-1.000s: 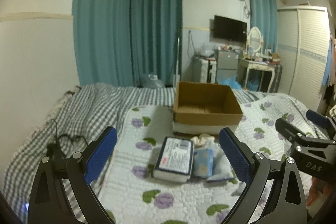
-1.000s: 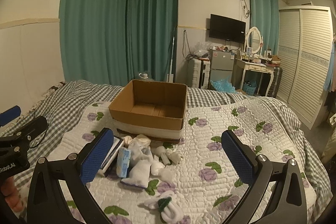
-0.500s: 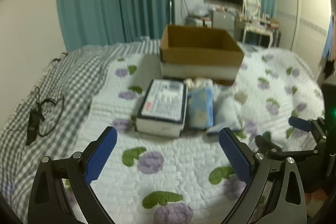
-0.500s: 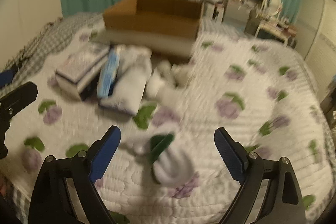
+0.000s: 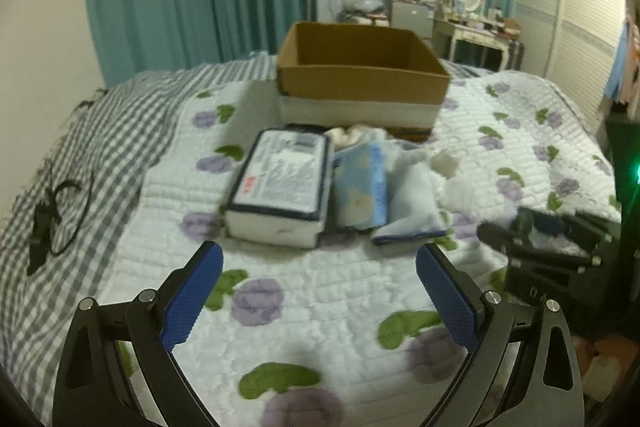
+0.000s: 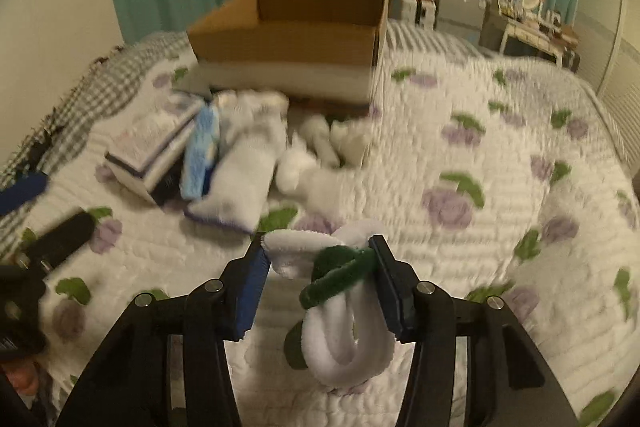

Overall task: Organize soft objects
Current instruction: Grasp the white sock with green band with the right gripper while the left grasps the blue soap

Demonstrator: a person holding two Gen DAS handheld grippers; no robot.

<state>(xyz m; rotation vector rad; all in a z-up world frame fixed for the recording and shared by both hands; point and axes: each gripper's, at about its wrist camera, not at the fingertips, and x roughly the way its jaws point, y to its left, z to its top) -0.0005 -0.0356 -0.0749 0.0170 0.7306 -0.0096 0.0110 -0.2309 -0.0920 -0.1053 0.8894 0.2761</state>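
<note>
Right gripper (image 6: 320, 259) just closing, pads pressed on white-and-green sock (image 6: 340, 291) atop quilt (image 6: 460, 155) — left gripper (image 5: 318, 279) spread wide, holding nothing.

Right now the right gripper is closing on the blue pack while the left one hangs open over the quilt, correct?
Not the blue pack. The right wrist view shows the right gripper has been closing on the white and green sock. The left gripper does hang open over the quilt.

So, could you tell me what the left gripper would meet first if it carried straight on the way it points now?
Probably the bare quilt just short of the tissue pack. The open left gripper angles down at the bed, nothing between its fingers; if its line runs shallower, the pack's near edge comes first. Depth is unclear.
</note>
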